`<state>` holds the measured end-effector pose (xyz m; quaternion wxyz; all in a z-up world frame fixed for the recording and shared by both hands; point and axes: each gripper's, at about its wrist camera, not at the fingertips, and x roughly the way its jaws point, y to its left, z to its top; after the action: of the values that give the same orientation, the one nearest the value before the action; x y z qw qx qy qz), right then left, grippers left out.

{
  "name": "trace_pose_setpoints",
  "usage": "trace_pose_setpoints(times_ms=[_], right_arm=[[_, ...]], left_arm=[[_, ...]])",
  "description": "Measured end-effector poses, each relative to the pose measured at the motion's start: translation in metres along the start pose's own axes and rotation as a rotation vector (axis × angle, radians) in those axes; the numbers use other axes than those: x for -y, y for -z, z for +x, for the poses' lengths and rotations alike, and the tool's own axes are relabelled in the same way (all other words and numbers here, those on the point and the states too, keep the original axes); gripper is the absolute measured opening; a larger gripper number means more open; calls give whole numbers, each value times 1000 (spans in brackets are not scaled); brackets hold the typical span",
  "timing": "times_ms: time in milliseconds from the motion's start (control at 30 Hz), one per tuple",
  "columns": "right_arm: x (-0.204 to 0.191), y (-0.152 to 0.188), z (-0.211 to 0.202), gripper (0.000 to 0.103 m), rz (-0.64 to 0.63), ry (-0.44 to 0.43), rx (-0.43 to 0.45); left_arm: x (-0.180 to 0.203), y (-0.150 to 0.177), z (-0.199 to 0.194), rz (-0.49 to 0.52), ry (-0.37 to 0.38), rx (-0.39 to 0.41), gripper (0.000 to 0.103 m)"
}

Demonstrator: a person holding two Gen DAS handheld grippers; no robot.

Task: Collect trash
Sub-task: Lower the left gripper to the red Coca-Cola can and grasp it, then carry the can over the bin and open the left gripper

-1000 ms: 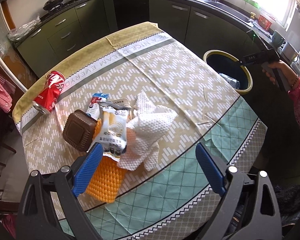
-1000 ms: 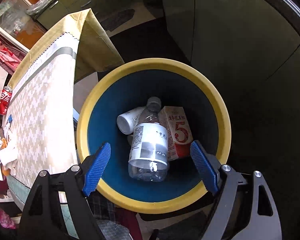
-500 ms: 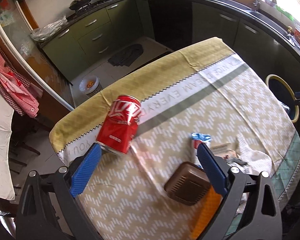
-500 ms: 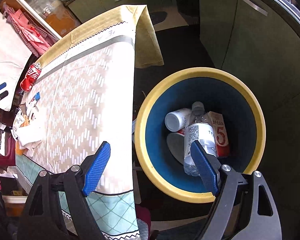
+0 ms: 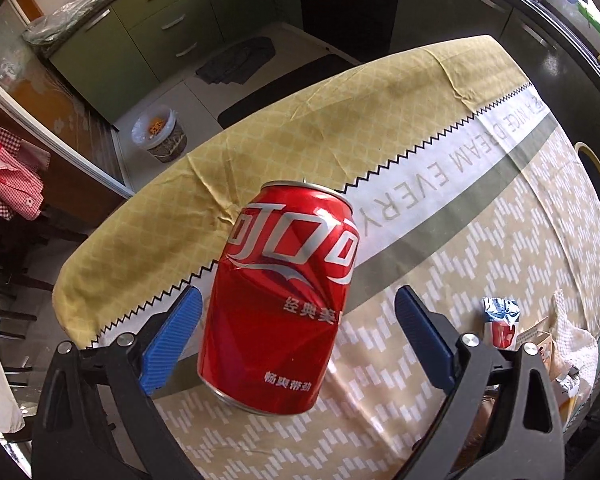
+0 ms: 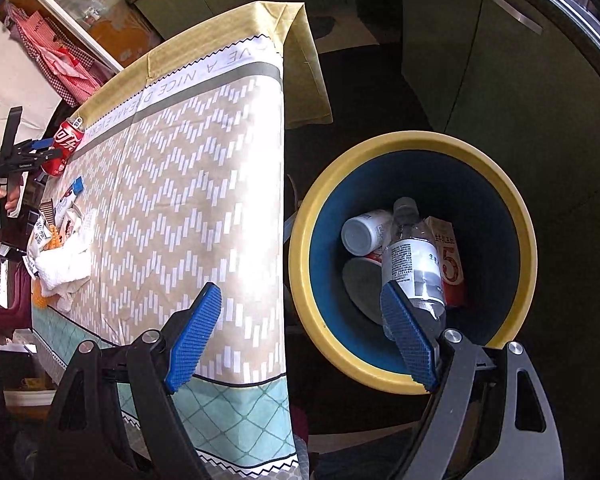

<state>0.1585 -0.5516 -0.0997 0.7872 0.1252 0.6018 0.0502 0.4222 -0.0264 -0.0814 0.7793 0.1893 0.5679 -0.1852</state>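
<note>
A dented red cola can [image 5: 288, 284] lies on the tablecloth, between the fingers of my open left gripper [image 5: 296, 336]; the blue pads stand apart from its sides. The can also shows far off in the right wrist view [image 6: 65, 145]. My right gripper [image 6: 300, 336] is open and empty, over the gap between the table edge and the yellow-rimmed blue bin [image 6: 324, 320]. In the bin lie a clear bottle [image 6: 414, 260], a white bottle [image 6: 364, 232] and a carton [image 6: 450, 264].
A pile of wrappers, white paper towel [image 6: 62, 264] and a brown box lies near the table's front left in the right wrist view. A small blue wrapper [image 5: 500, 314] lies right of the can. Green cabinets [image 5: 140, 40] ring the room. A small bucket [image 5: 158, 132] stands on the floor.
My left gripper has swung from the wrapper pile to the can and closed in until the can sits between its fingers. My right gripper has drawn back from over the bin towards the table.
</note>
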Motion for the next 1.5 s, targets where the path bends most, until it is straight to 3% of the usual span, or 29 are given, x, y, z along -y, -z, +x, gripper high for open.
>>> trace_pose_setpoints(times_ms=[233,400,533,667,833,867,967,1233,1500], right_arm=[[-5,-1,5,81,-5,-2,-13],[-10,-1,9,81,-18,-4,-25],[-14,1,9,81,-34,-6,-33],[-17,2,11,81,-46,0,-48],[-20,5,14,81,-56,-1,-58],[-20,5,14,81,-56,-1,-57],[-21,4,16,81,-59,-3,-62],[-26,10,17,81,-75,-16,-59],[-24,22,1,81,-82,-30,-19]], left_arm=[[-2,-4,16,6,28,-37,92],[-17,-6,19,-43,34,-32,82],[-21,-8,21,-37,5,-38,83],[-22,-14,27,-18,10,-60,90],[-27,-16,45,-11,35,-106,89],[-26,-16,46,-7,40,-105,88],[-25,-14,46,-11,60,-91,71],[-17,-12,30,-26,32,-32,70],[20,-9,-5,25,16,21,70]])
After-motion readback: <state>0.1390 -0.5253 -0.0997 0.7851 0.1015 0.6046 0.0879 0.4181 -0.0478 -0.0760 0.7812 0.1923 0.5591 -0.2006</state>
